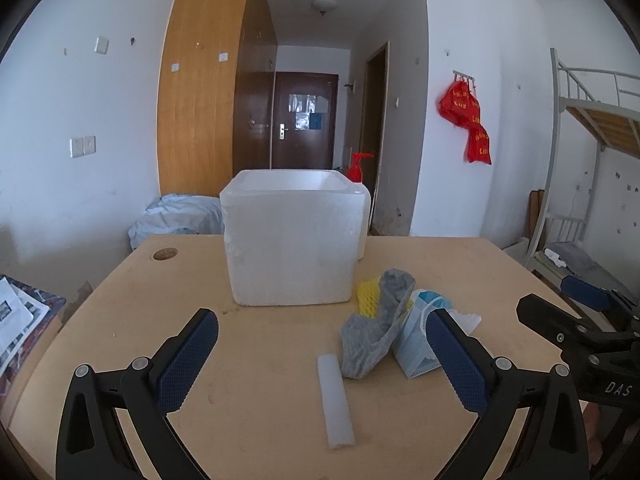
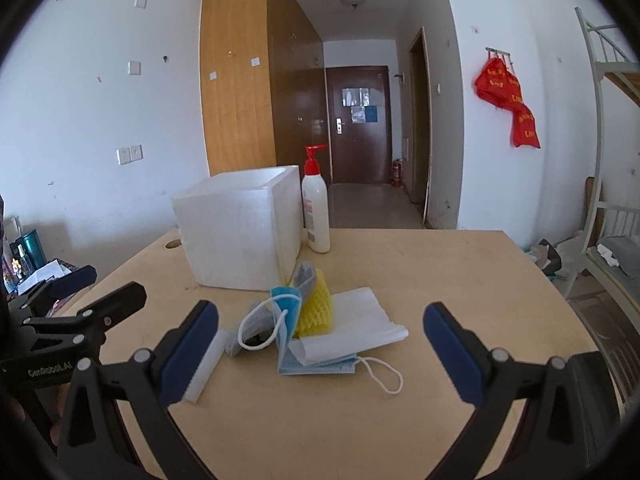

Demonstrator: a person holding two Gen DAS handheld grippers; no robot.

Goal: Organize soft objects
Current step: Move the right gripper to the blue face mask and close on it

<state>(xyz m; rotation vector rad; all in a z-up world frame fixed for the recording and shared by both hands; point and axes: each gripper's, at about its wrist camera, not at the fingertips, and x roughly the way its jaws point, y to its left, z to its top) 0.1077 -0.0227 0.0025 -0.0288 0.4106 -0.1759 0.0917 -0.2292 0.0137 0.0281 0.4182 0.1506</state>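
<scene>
A white foam box point(image 1: 290, 240) point(image 2: 240, 232) stands on the wooden table point(image 1: 260, 380) point(image 2: 440, 280). To its right lies a pile: a grey sock point(image 1: 374, 332) point(image 2: 302, 274), a yellow foam net point(image 1: 368, 294) point(image 2: 316, 310), a blue face mask point(image 1: 416, 352) point(image 2: 288, 312) and white folded sheets point(image 2: 356, 330). A white foam strip point(image 1: 335, 400) point(image 2: 204, 364) lies in front. My left gripper point(image 1: 320, 348) is open and empty, above the strip. My right gripper point(image 2: 320, 344) is open and empty, over the pile.
A white pump bottle with a red top point(image 2: 316, 208) point(image 1: 360, 172) stands behind the box. The table has a cable hole point(image 1: 165, 254) at the far left. Papers point(image 1: 16, 316) lie left of the table. A bunk bed point(image 1: 592, 120) stands at the right.
</scene>
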